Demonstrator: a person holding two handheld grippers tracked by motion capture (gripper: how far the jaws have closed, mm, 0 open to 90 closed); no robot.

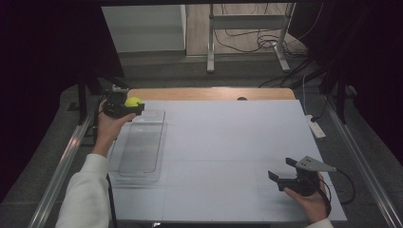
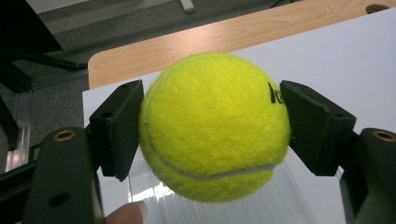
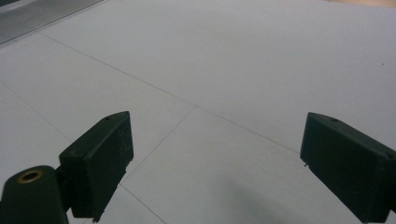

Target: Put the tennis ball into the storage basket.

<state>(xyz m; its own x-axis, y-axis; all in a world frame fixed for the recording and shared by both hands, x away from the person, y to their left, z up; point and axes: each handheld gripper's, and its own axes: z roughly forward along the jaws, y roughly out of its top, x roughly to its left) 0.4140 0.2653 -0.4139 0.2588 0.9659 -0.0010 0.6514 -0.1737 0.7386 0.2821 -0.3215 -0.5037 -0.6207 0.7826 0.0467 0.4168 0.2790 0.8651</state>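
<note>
A yellow-green tennis ball (image 2: 212, 126) sits squeezed between the two black pads (image 2: 116, 128) of my left gripper (image 1: 134, 105), which is shut on it. In the high view the ball (image 1: 133, 101) hangs above the far end of a clear plastic tray (image 1: 140, 146) at the table's left. My right gripper (image 1: 282, 169) rests near the front right of the white table top (image 1: 228, 142). Its jaws stand wide apart with nothing between them, and its own view looks over bare white surface (image 3: 224, 70).
A strip of wooden table edge (image 1: 209, 93) runs along the far side with a dark hole in it. Metal rails (image 1: 62, 171) flank the table on both sides. A white power strip (image 1: 316, 127) lies off the right edge. Stand legs and cables sit on the floor beyond.
</note>
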